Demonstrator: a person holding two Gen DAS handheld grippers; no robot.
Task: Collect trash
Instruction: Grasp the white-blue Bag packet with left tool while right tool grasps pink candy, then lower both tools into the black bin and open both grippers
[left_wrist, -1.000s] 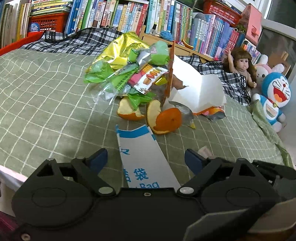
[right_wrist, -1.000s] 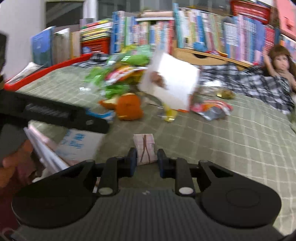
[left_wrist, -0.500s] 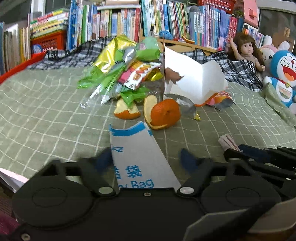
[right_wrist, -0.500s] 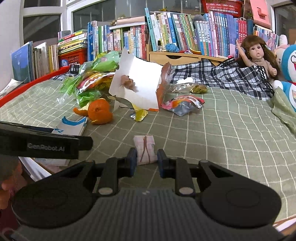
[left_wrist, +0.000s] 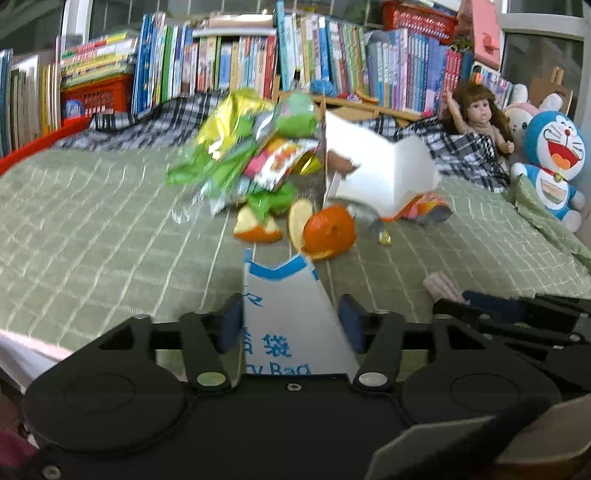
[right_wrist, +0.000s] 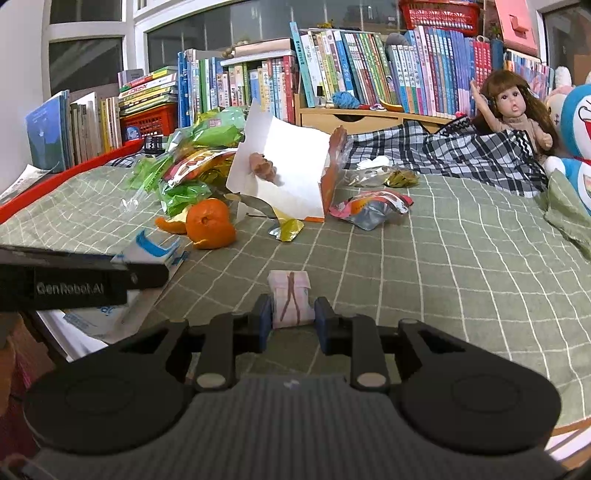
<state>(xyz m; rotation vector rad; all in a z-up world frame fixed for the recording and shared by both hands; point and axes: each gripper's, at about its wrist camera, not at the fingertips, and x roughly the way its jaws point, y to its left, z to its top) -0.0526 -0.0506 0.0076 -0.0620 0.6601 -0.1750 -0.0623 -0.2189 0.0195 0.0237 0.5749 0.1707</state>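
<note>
Trash on the bed: wrappers, peel and paper lie scattered over the green checked bedspread (right_wrist: 424, 258), nearly all of it ahead of both tools.
Right hand-held gripper (right_wrist: 293, 321): jaws have just been opening; the small pink folded wrapper (right_wrist: 290, 299) sits between them, a sliver of gap showing on each side, so it looks let go rather than pinched.
Left hand-held gripper (left_wrist: 291, 325): jaws parted to either side of the white and blue paper bag (left_wrist: 288, 314); they closed in and then eased back a little, and the pads stand at the bag's edges (whether they actually press on it I cannot tell, the view is blurred).
Just ahead of the left tool: orange peel (left_wrist: 327, 230) beyond the bag's mouth, with a second curl of peel beside it.
Further ahead: a heap of green and yellow snack wrappers (left_wrist: 240, 162), the torn white carton (right_wrist: 284, 173), a crumpled foil packet (right_wrist: 369, 208).
Far edge: books (right_wrist: 332, 81), a doll (right_wrist: 513, 107) and a blue plush toy (left_wrist: 554, 162), none of them rubbish.
Step in hand: by my reading, the pink wrapper is being handled beside the bag, which is not yet filled.
Next move calls for: a firm hold on the bag with its mouth kept open, then a fresh pinch on the pink wrapper to carry it left into the bag.
</note>
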